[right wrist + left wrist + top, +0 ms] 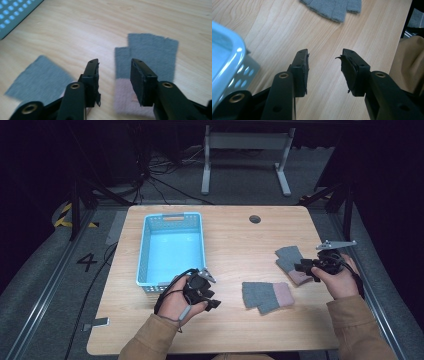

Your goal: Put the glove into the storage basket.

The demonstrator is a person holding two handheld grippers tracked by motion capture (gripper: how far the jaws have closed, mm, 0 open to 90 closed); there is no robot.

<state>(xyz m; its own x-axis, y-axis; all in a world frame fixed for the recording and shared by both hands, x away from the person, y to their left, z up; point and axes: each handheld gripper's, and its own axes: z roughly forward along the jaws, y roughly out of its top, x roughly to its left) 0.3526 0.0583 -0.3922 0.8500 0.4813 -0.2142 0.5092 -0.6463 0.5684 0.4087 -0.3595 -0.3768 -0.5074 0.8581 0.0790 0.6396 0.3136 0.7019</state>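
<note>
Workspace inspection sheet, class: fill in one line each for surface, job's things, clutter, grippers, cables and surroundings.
Surface: wooden table, with a round grommet hole.
Job's things: two grey-and-pink gloves, near glove and far glove, flat on the table; blue basket holds nothing.
Clutter: small grey item at the table's left front edge.
Grippers: left gripper open over bare wood; right gripper open above the far glove.
Cables: loose cables on the floor.
Surroundings: dark room, white table frame behind.
</note>
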